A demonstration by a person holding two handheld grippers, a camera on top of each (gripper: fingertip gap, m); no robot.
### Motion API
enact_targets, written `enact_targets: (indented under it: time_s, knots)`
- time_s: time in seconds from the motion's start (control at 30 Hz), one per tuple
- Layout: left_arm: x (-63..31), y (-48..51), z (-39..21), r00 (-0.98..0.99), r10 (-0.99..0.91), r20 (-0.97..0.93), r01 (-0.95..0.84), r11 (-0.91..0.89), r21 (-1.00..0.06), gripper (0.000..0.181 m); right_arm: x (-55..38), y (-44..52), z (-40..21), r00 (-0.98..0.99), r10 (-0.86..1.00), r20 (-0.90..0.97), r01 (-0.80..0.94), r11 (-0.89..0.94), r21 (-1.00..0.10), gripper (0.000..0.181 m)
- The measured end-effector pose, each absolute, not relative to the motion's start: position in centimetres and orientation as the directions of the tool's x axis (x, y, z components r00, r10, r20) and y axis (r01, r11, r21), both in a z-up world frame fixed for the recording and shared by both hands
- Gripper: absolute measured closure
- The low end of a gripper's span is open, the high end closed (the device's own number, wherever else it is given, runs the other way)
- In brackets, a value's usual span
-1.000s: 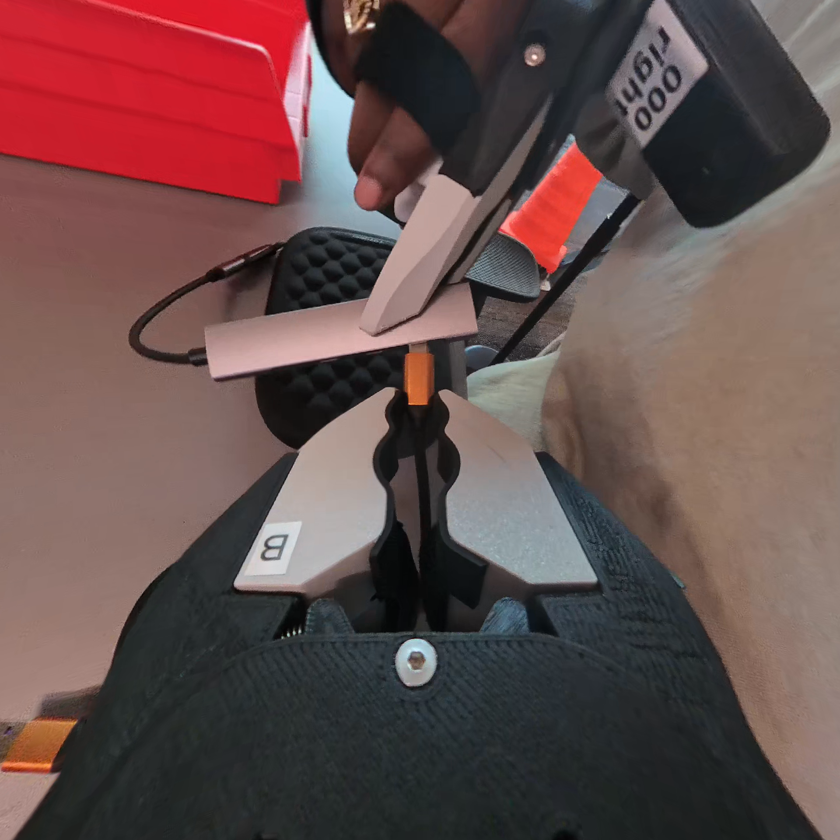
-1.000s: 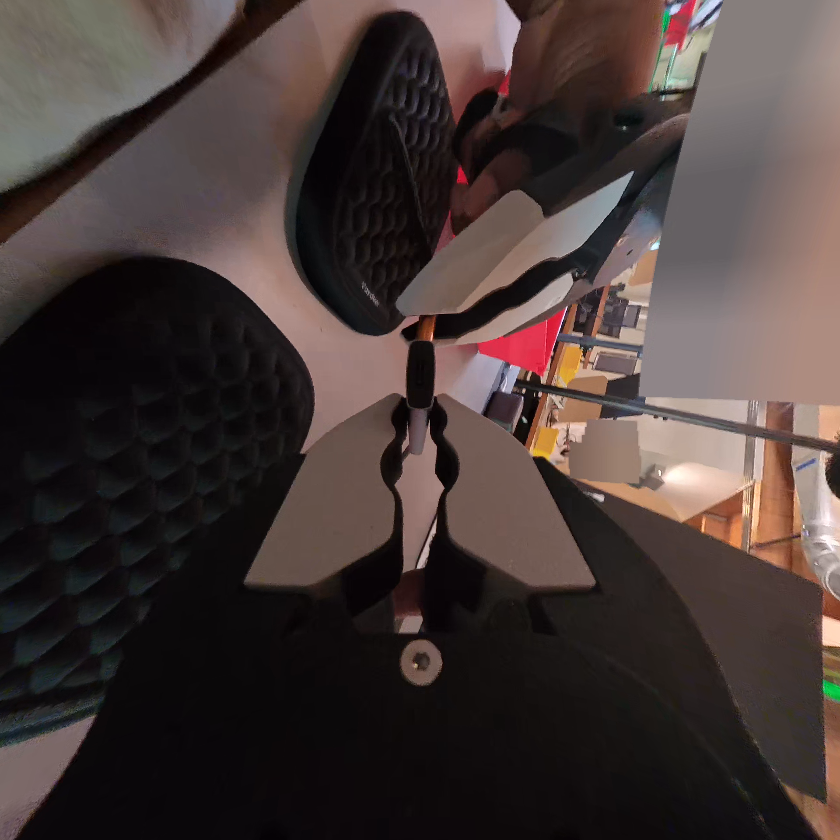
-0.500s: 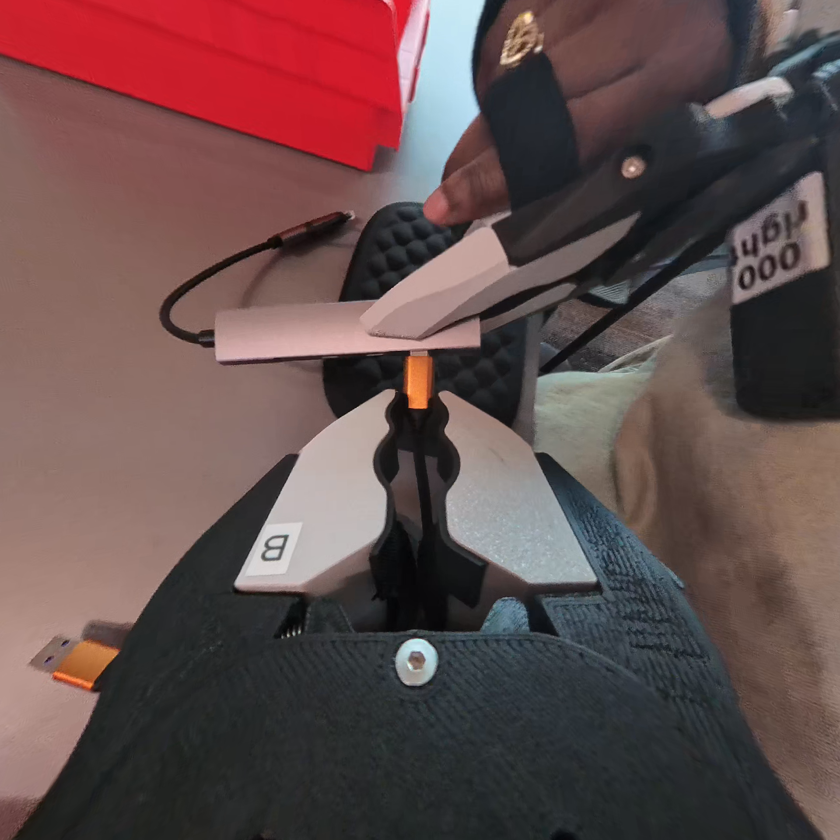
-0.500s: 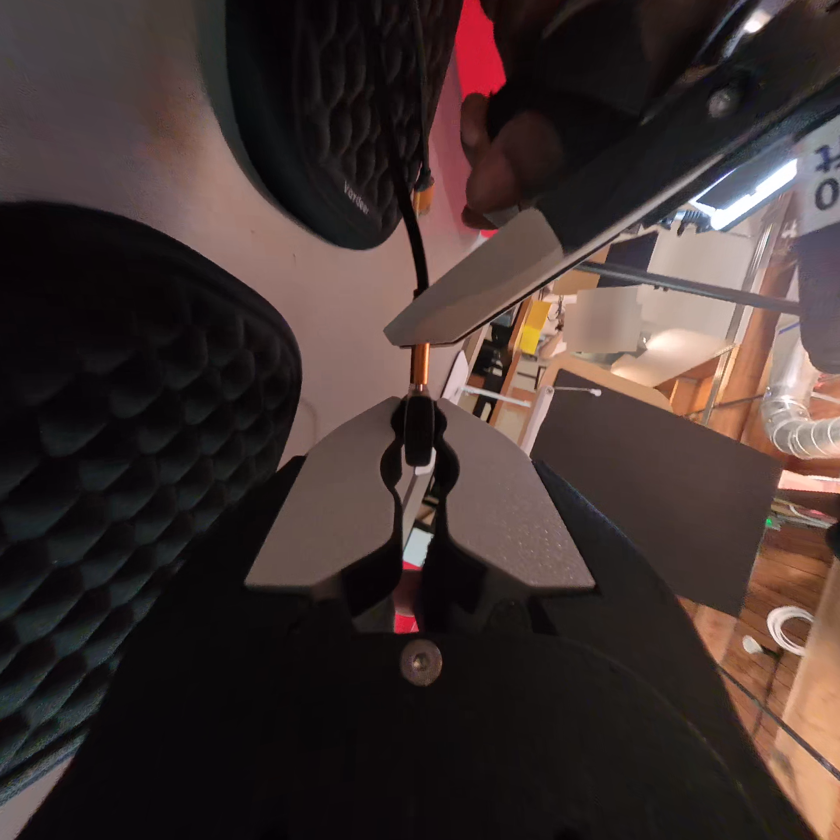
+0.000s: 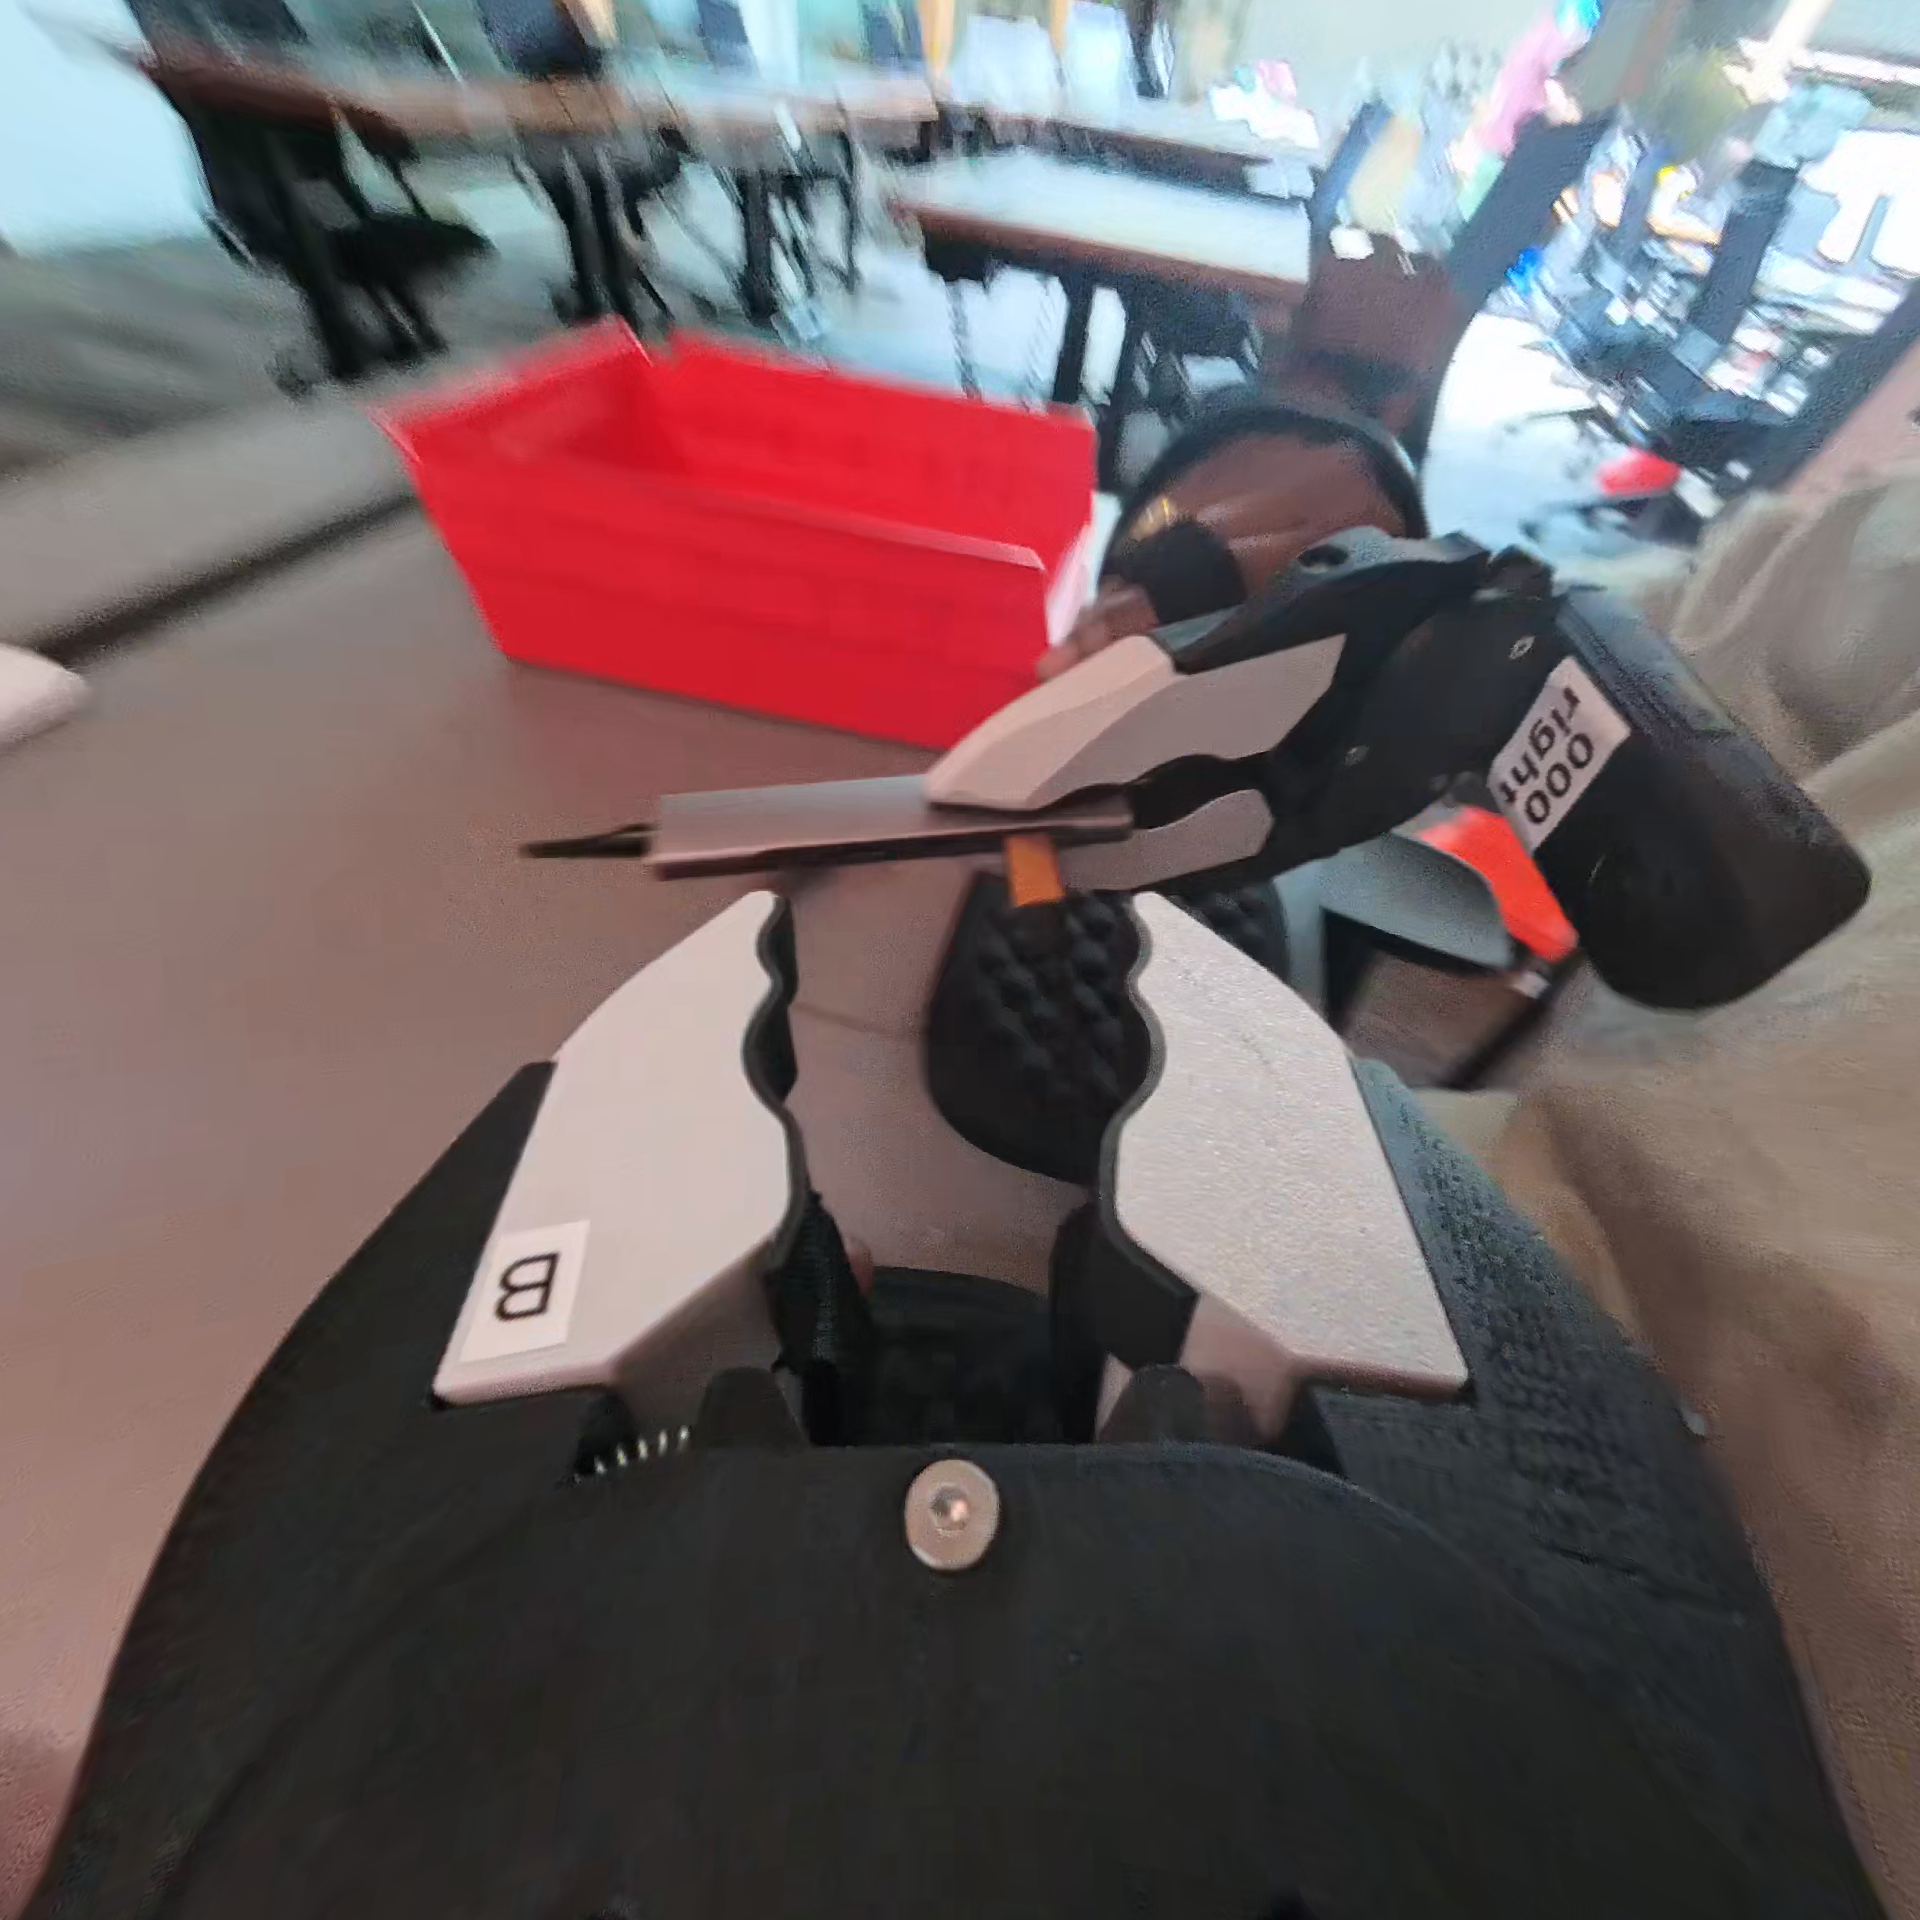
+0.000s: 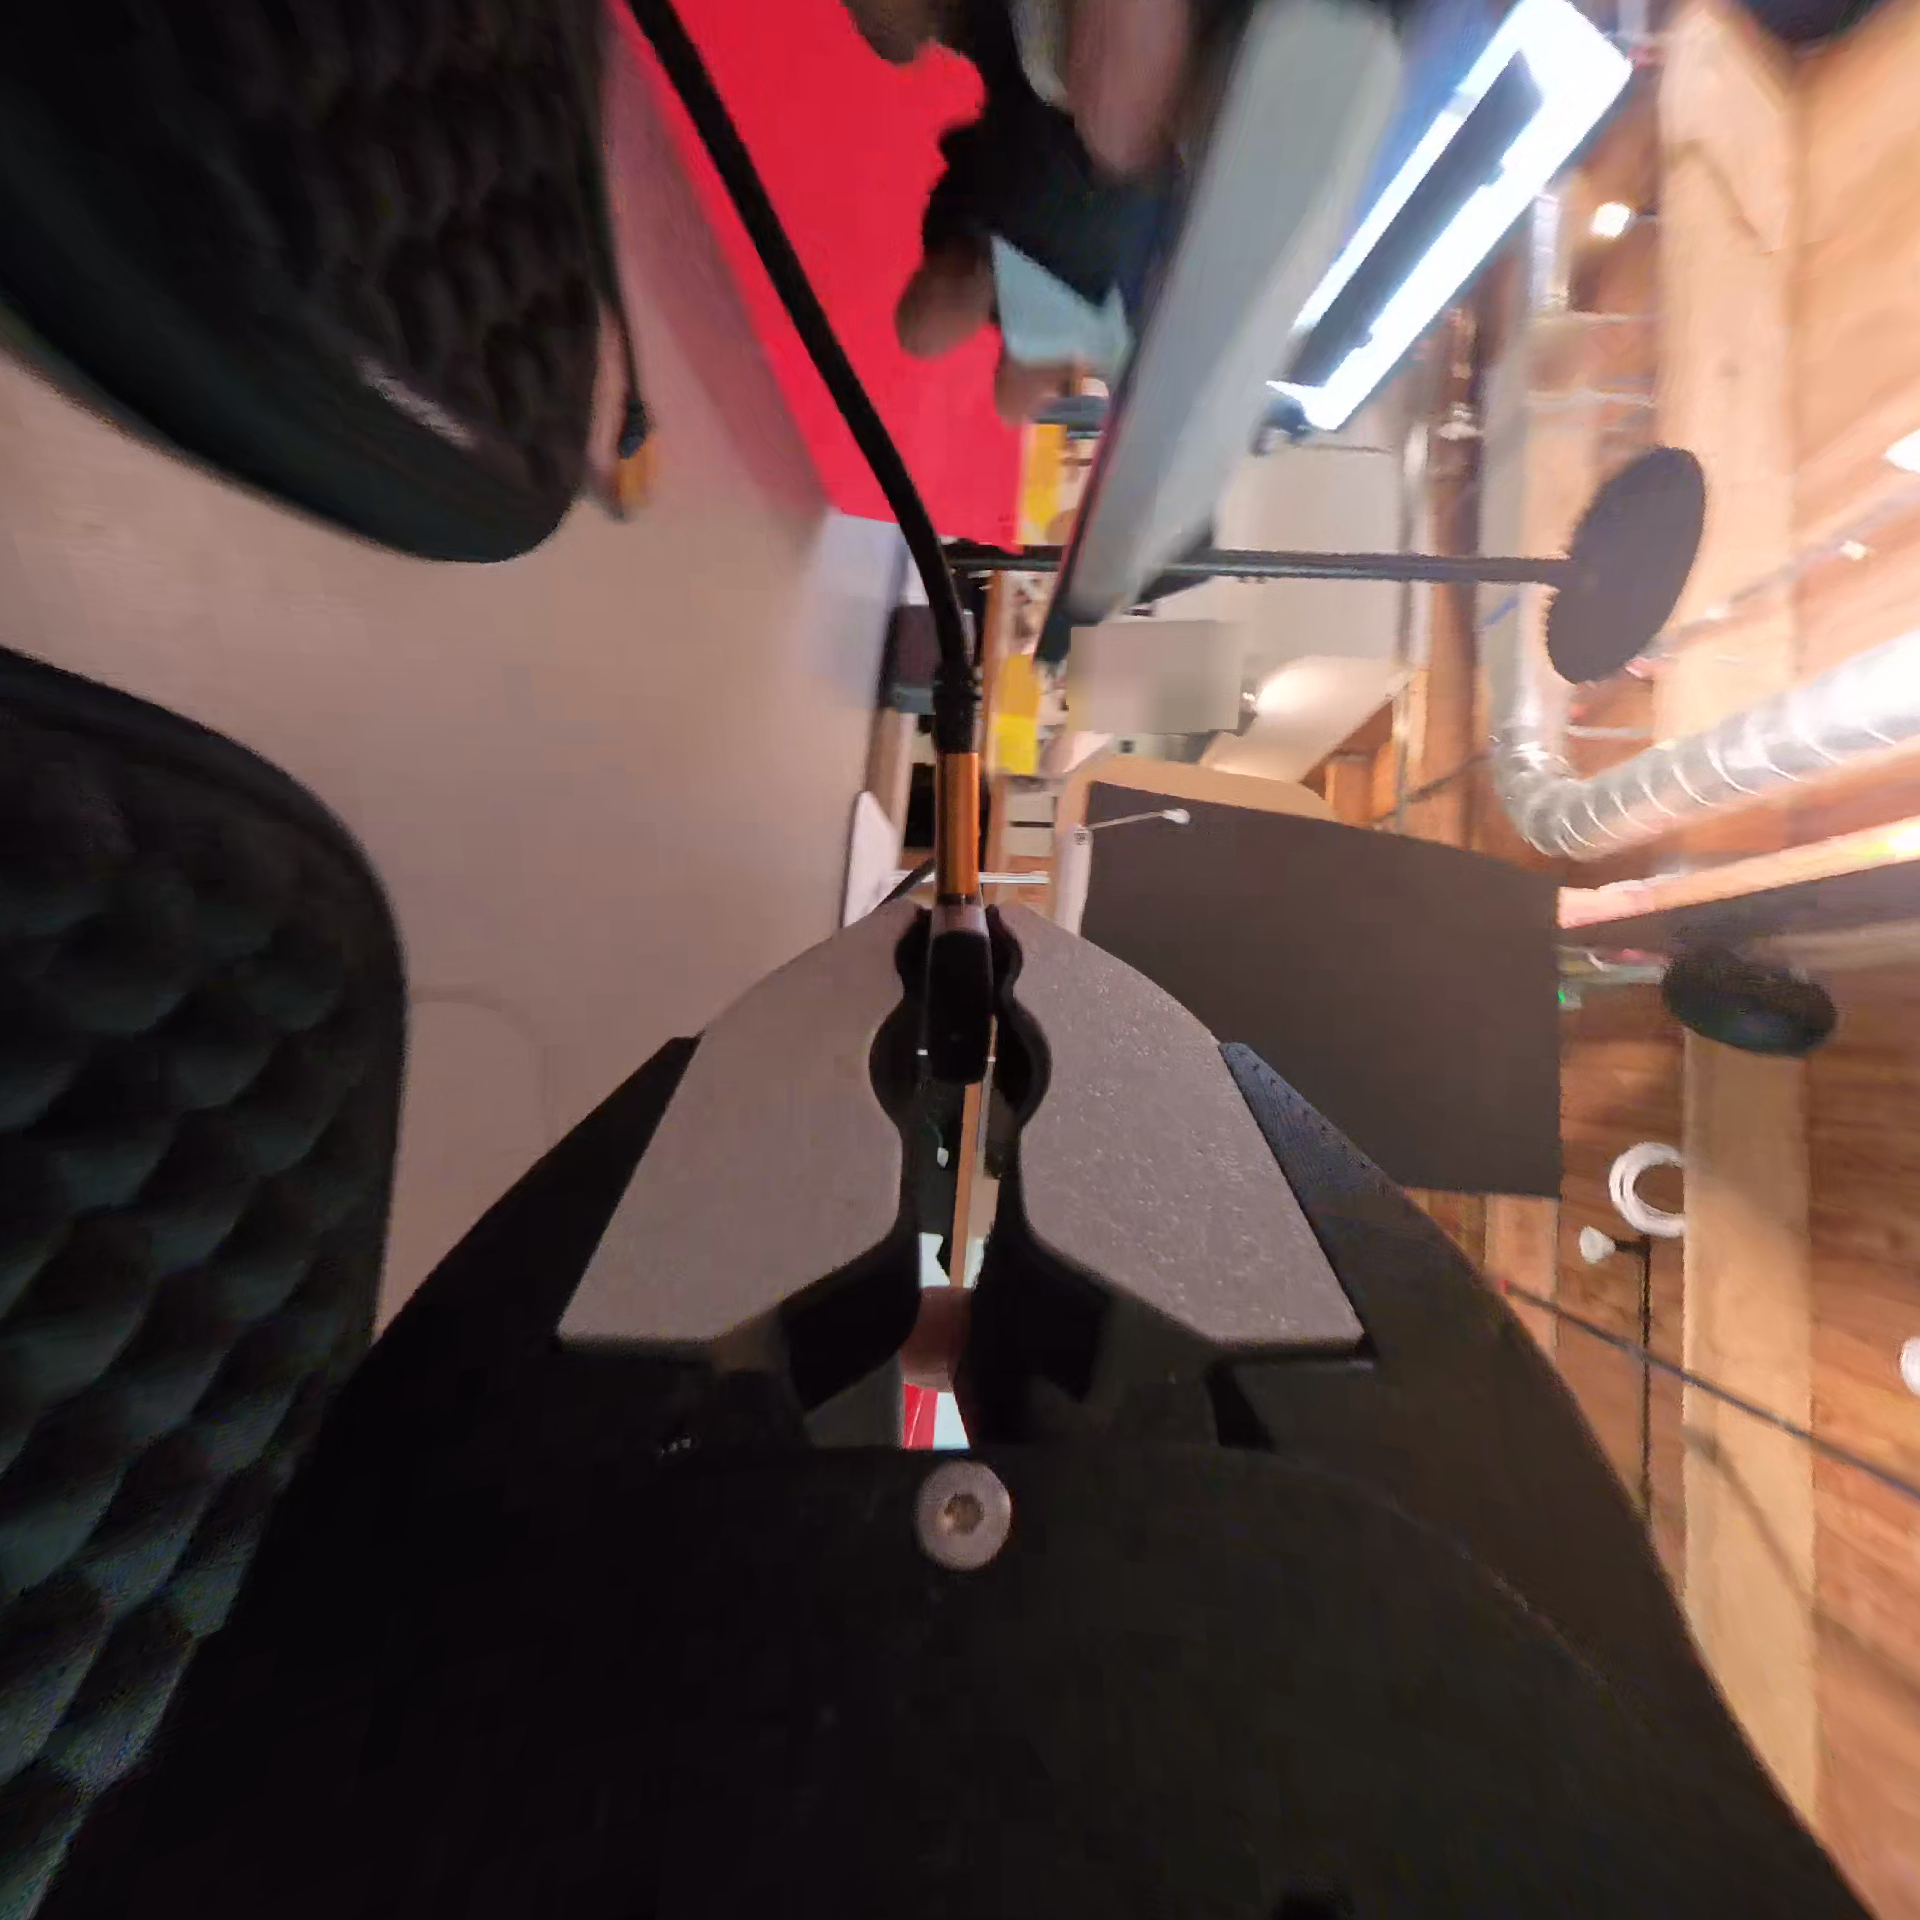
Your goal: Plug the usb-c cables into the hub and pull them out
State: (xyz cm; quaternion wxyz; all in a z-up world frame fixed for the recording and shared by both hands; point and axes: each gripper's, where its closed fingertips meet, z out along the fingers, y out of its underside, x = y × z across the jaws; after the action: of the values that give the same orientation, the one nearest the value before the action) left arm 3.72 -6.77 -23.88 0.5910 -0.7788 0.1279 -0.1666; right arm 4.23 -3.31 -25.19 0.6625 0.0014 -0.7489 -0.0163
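The flat grey hub (image 5: 790, 821) is held level above the table by my right gripper (image 5: 1008, 831), which is shut on its right end. An orange usb-c plug (image 5: 1029, 871) sticks in the hub's near edge. My left gripper (image 5: 951, 914) is open and empty, its fingers apart just below the hub and off the plug. In the right wrist view my right gripper (image 6: 956, 914) is shut on the hub's edge (image 6: 956, 997). The orange plug (image 6: 956, 821) stands straight out of the hub there, and its black cable (image 6: 831, 343) curves away.
A red bin (image 5: 748, 540) stands at the back of the brown table (image 5: 260, 883). A black quilted case (image 5: 1029, 1039) lies under the hub; its two halves (image 6: 156, 1039) show in the right wrist view. Another orange plug (image 6: 634, 468) lies by the case. Beige cloth (image 5: 1714, 1247) is at right. The tips of one gripper are about 5 cm away from the tips of the other.
My left gripper was shut on the orange plug; it has opened, let go and drawn back. The plug stays in the hub. Both views have swung.
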Motion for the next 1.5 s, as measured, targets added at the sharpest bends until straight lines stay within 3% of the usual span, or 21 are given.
enact_targets:
  time_s: [0.1, 0.13, 0.23, 0.33, 0.43, 0.57, 0.63, 0.67, 0.73, 0.77, 0.83, 0.9, 1.0, 1.13, 1.17, 1.2, 1.3, 1.33, 1.4, 1.47, 1.5]
  knots:
    - [1.7, -8.4, -21.2, 0.931, -0.361, 0.046, 0.011, -0.1, -0.995, 0.131, 5.3, -2.8, -23.2, 0.021, 0.019, 1.0, -0.058, 0.998, -0.018, 0.173]
    - [1.4, -8.5, -20.9, 0.925, -0.364, 0.111, 0.082, -0.094, -0.992, 0.139, 5.7, -3.0, -22.5, 0.084, -0.027, 0.996, -0.085, 0.996, 0.034, 0.173]
    - [1.3, -7.2, -20.8, 0.817, -0.399, 0.417, 0.398, -0.134, -0.908, 0.14, 6.0, -3.9, -21.4, 0.219, -0.199, 0.955, -0.079, 0.972, 0.22, 0.173]
    - [3.5, -5.5, -20.2, 0.632, -0.537, 0.559, 0.585, -0.142, -0.798, 0.149, 5.6, -4.9, -20.7, 0.303, -0.288, 0.908, -0.064, 0.945, 0.321, 0.173]
    - [5.0, -4.7, -19.7, 0.556, -0.619, 0.555, 0.624, -0.13, -0.77, 0.169, 5.2, -5.3, -20.4, 0.347, -0.317, 0.883, -0.054, 0.933, 0.356, 0.173]
    - [4.8, -4.7, -20.1, 0.6, -0.611, 0.517, 0.589, -0.1, -0.802, 0.172, 5.1, -5.1, -20.7, 0.35, -0.258, 0.901, -0.07, 0.952, 0.299, 0.17]
    - [3.9, -4.9, -20.0, 0.622, -0.593, 0.511, 0.596, -0.063, -0.8, 0.173, 5.1, -4.5, -21.2, 0.298, -0.133, 0.945, -0.107, 0.979, 0.172, 0.158]
    - [3.5, -5.2, -19.9, 0.638, -0.592, 0.493, 0.586, -0.043, -0.809, 0.174, 5.1, -4.0, -21.4, 0.25, -0.02, 0.968, -0.128, 0.99, 0.053, 0.153]
    - [3.0, -6.0, -19.8, 0.644, -0.601, 0.474, 0.573, -0.032, -0.819, 0.174, 5.3, -2.5, -22.0, 0.1, 0.316, 0.944, -0.166, 0.94, -0.297, 0.145]
    - [2.9, -6.4, -19.9, 0.642, -0.609, 0.466, 0.565, -0.036, -0.824, 0.174, 5.4, -1.9, -22.4, -0.007, 0.516, 0.856, -0.17, 0.843, -0.51, 0.142]
    - [3.0, -7.0, -20.0, 0.631, -0.634, 0.447, 0.543, -0.051, -0.838, 0.174, 5.8, -2.6, -23.2, -0.3, 0.821, 0.486, -0.126, 0.471, -0.873, 0.132]
    - [3.8, -7.4, -20.5, 0.611, -0.665, 0.429, 0.494, -0.103, -0.864, 0.174, 6.8, -4.3, -22.2, -0.533, 0.843, 0.075, -0.052, 0.055, -0.997, 0.13]
    - [5.5, -7.6, -22.1, 0.612, -0.685, 0.395, 0.352, -0.212, -0.912, 0.174, 7.0, -4.9, -20.5, -0.636, 0.748, -0.191, 0.03, -0.223, -0.974, 0.14]
    - [7.4, -7.6, -23.5, 0.617, -0.705, 0.349, 0.215, -0.276, -0.937, 0.173, 6.1, -7.4, -21.4, -0.678, 0.689, -0.257, 0.152, -0.211, -0.966, 0.142]
    - [7.8, -7.5, -23.7, 0.613, -0.712, 0.342, 0.192, -0.286, -0.939, 0.173, 5.7, -7.8, -21.6, -0.672, 0.691, -0.266, 0.168, -0.208, -0.964, 0.147]
    - [8.1, -7.5, -24.0, 0.609, -0.718, 0.336, 0.168, -0.297, -0.94, 0.173, 5.5, -8.3, -21.7, -0.676, 0.689, -0.262, 0.165, -0.204, -0.965, 0.165]
    - [7.6, -7.1, -23.9, 0.669, -0.687, 0.284, 0.153, -0.248, -0.957, 0.173, 4.6, -7.5, -21.4, -0.618, 0.747, -0.246, 0.101, -0.234, -0.967, 0.17]
    - [6.3, -6.4, -23.4, 0.757, -0.615, 0.219, 0.141, -0.173, -0.975, 0.169, 4.2, -6.4, -21.0, -0.563, 0.777, -0.282, 0.076, -0.29, -0.954, 0.172]
    - [2.1, -6.1, -20.6, 0.95, -0.31, 0.025, 0.058, 0.096, -0.994, 0.137, 3.7, -3.3, -19.7, -0.459, 0.806, -0.372, -0.037, -0.436, -0.899, 0.173]
    - [0.3, -9.2, -16.5, 0.978, 0.024, -0.205, -0.197, 0.401, -0.895, 0.13, 3.5, 0.8, -18.7, -0.357, 0.763, -0.539, -0.173, -0.621, -0.764, 0.173]
    - [0.6, -10.4, -15.5, 0.929, 0.17, -0.329, -0.37, 0.448, -0.814, 0.13, 3.6, 2.5, -18.6, -0.332, 0.709, -0.622, -0.224, -0.7, -0.679, 0.173]
